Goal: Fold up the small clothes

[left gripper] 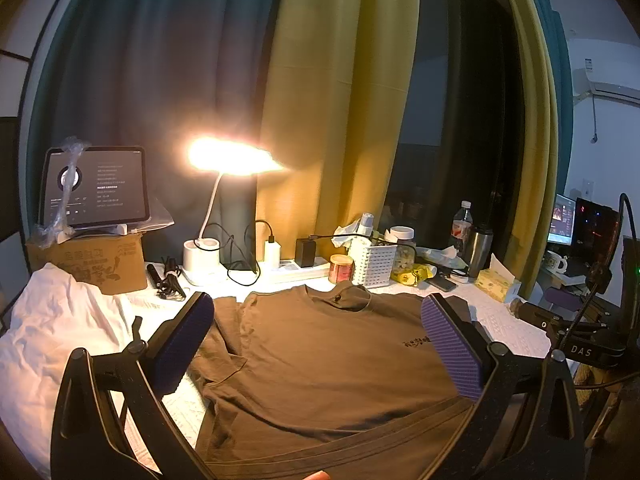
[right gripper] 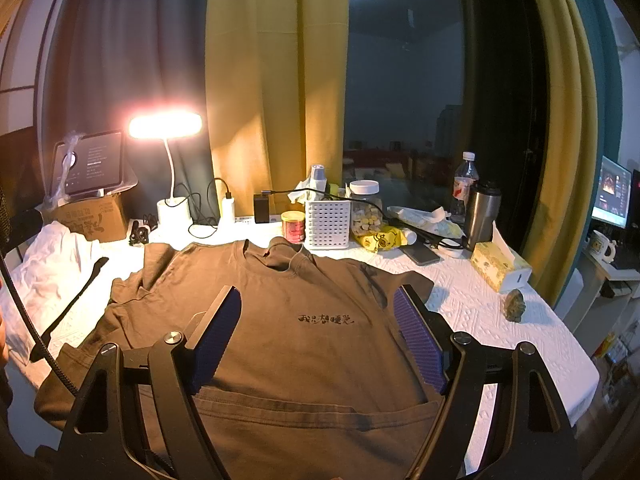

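Black left claw (left gripper: 316,332) and right claw (right gripper: 318,328), each with 2 ribbed purple pads and silver screws.

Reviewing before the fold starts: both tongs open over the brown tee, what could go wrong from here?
1. The brown t-shirt has its left sleeve bunched and creased; folding now may lock in the wrinkles.
2. Its collar lies close to the red can and white basket; a lifted edge could knock them.
3. The left tongs and right tongs hover over the chest, away from any hem or sleeve edge to grab.
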{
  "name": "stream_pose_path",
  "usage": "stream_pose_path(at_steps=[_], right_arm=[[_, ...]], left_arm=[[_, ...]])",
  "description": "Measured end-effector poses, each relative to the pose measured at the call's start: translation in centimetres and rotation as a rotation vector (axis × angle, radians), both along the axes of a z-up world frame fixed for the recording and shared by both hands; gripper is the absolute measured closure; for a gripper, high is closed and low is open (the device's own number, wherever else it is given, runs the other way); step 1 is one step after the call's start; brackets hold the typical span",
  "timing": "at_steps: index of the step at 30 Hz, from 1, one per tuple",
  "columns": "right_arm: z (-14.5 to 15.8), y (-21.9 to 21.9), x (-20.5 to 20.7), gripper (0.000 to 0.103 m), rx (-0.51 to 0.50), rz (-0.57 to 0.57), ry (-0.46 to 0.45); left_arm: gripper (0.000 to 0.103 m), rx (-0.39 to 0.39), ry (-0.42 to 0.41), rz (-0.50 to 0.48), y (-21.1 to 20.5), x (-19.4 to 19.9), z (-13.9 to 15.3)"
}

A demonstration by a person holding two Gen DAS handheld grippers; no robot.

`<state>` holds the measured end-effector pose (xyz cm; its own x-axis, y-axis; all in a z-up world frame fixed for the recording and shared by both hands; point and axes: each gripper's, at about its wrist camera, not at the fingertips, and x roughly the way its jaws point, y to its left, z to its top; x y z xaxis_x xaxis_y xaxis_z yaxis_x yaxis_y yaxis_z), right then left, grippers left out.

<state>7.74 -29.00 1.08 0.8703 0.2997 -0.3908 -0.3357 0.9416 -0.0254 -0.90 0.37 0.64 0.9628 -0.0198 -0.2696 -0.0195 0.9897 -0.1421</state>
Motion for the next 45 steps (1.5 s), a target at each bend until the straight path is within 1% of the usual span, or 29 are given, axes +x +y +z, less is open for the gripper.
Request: stream_pose_path(at_steps=[8,14,19,28,33,45], right_arm=[[-0.1,0.1,0.0,0.022,0.000,-0.001,0.003],[-0.6,0.2,1.2,0.022,0.000,-0.008,0.020],[-0.9,0.1,3.3,0.022,-0.001,-0.010,0.047],[-1.8,0.0,7.3,0.022,-0.011,-0.012,0.110],[-2.6,-0.6,10.0,0.022,-0.014,-0.021,0.148],[-4.2,-2.8,17.0,0.022,-0.029,-0.036,0.208]], left_arm=[[0.001,0.000,0.007,0.008,0.3,0.3,-0.2],[0.001,-0.001,0.030,0.005,0.5,1.8,-0.5],[0.001,0.004,0.058,0.008,0.7,3.4,-0.9],[0.001,-0.005,0.131,0.002,0.6,7.2,-1.6],[0.001,-0.006,0.168,-0.001,0.4,9.6,-2.0],[0.001,0.003,0.259,0.005,-0.4,15.6,-3.3]])
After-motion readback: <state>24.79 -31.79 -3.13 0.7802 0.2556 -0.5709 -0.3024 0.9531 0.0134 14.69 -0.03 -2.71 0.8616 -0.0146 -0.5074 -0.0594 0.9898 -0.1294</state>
